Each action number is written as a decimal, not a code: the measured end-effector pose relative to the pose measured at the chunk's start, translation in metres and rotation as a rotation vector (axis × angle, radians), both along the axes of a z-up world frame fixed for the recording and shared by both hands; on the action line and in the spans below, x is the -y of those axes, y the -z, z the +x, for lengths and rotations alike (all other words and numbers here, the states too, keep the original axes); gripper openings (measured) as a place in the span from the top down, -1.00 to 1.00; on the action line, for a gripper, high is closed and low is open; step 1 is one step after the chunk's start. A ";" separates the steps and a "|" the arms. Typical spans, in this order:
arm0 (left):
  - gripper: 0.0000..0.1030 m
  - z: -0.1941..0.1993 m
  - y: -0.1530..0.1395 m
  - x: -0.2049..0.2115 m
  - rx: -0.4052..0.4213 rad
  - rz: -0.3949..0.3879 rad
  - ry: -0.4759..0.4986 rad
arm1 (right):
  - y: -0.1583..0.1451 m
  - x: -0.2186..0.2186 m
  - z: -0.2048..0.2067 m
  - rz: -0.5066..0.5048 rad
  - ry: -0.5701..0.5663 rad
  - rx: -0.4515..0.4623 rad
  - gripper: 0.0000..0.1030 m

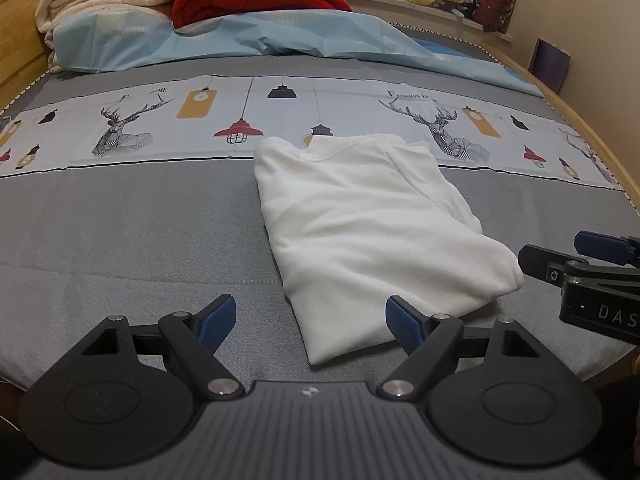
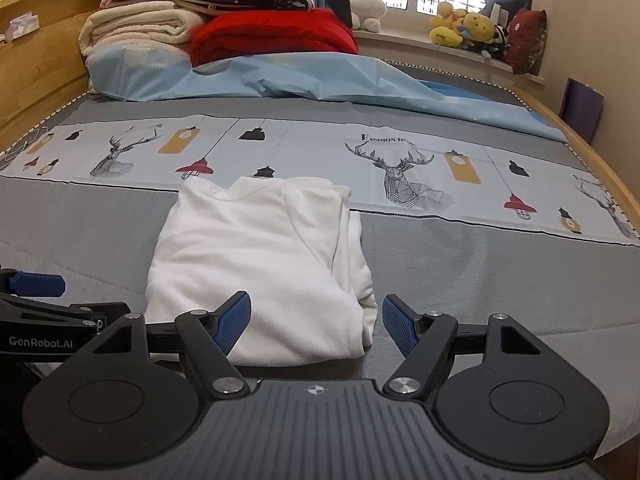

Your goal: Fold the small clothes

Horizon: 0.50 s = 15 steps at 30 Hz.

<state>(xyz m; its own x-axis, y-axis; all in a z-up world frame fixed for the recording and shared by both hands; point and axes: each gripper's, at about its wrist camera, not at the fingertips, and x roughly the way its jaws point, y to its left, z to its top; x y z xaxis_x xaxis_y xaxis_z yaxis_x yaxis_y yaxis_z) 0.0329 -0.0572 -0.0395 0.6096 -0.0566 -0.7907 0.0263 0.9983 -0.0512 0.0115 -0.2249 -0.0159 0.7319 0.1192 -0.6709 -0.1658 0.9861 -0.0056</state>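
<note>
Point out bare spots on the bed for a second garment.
Grey bedspread left of the white garment is bare up to the printed band; so is grey right of it. The headboard end is crowded: folded blankets, blue sheet.

Printed "GenRobot.AI" in pale letters on the black body of the left tongs, seen from the right wrist. "DAS" (cut off by the frame edge) on the right tongs. "FASHION" on the bed sheet, above a stag's antlers; rest blurred.

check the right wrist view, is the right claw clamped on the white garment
No, the right claw stands open, its blue pads either side of the white garment's near edge without pressing it.
</note>
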 end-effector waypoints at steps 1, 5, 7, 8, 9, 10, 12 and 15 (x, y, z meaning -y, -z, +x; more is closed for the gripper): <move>-0.67 0.000 0.000 0.000 0.001 -0.002 0.001 | 0.000 0.000 0.000 0.000 -0.001 0.000 -0.44; -0.67 -0.001 -0.001 0.001 0.004 -0.003 0.004 | 0.000 0.000 0.001 -0.001 -0.005 -0.002 -0.44; -0.67 0.000 -0.001 0.001 0.004 -0.004 0.004 | 0.001 -0.001 0.001 0.000 -0.006 -0.003 -0.44; -0.67 0.000 -0.001 0.001 0.003 -0.005 0.004 | 0.001 -0.001 0.001 0.001 -0.006 -0.004 -0.44; -0.67 0.000 -0.001 0.000 0.003 -0.006 0.005 | 0.001 -0.002 0.001 0.001 -0.007 -0.005 -0.44; -0.67 0.000 -0.001 0.000 0.004 -0.005 0.007 | 0.001 -0.002 0.001 0.001 -0.008 -0.005 -0.44; -0.67 0.000 -0.001 -0.001 0.005 -0.004 0.011 | 0.001 -0.002 0.002 0.002 -0.010 -0.006 -0.44; -0.67 -0.001 -0.001 -0.001 0.006 -0.002 0.018 | 0.001 -0.003 0.002 0.004 -0.010 -0.007 -0.44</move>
